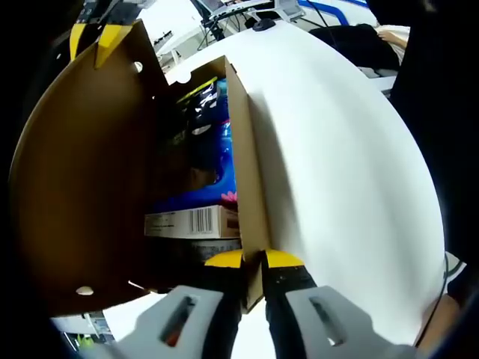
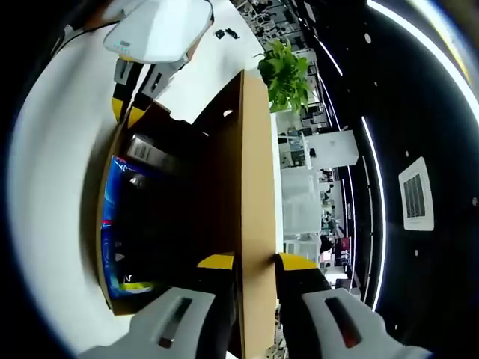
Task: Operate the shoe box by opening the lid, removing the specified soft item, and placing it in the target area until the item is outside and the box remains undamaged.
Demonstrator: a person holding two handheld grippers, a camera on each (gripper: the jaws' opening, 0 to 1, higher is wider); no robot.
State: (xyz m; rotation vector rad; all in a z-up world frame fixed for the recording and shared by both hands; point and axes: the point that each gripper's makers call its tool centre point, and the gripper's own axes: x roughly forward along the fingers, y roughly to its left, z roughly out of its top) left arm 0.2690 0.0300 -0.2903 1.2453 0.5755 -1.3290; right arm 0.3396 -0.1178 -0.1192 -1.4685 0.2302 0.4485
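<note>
My left gripper [image 1: 253, 262] pinches the shoe box [image 1: 247, 187] wall at the white table's [image 1: 352, 172] near edge; my right gripper [image 2: 254, 262] clamps the raised lid [image 2: 254, 187]. Lid-opening looks finished. The blue soft item [image 2: 120, 224] lies inside; next I'd free one gripper to reach it.

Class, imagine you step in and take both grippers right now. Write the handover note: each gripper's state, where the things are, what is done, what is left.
Left gripper: jaws shut on the shoe box side wall, steadying it on the white table.
Right gripper: jaws shut on the raised lid, holding it up.
Inside the box: a blue packaged item lying over a small white barcoded carton.
Done: lid opened; the box looks undamaged.
Left: free one gripper, lift the soft item out and set it on the table. Nothing is out yet.
</note>
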